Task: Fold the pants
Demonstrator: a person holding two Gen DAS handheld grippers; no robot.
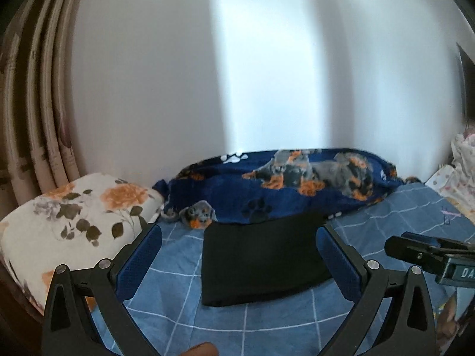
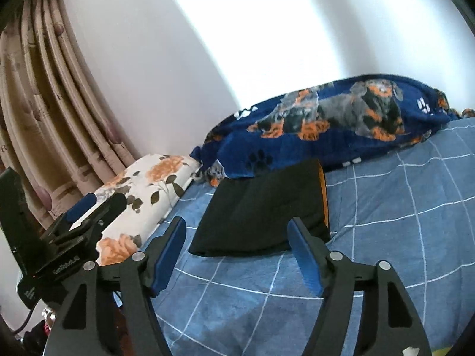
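Observation:
The black pants [image 1: 261, 258] lie folded into a compact rectangle on the blue checked bed sheet [image 1: 267, 326]. They also show in the right wrist view [image 2: 264, 213], with an orange strip along their right edge. My left gripper [image 1: 239, 237] is open and empty, held above the sheet just in front of the pants. My right gripper [image 2: 236, 231] is open and empty, near the pants' front edge. The right gripper's body shows at the right of the left wrist view [image 1: 430, 252]; the left gripper shows at the left of the right wrist view [image 2: 83, 216].
A navy blanket with dog prints [image 1: 285, 184] lies bunched behind the pants against the white wall. A floral pillow [image 1: 68, 222] sits at the left, by beige curtains [image 1: 38, 118]. Pale patterned bedding [image 1: 460, 178] is at the far right.

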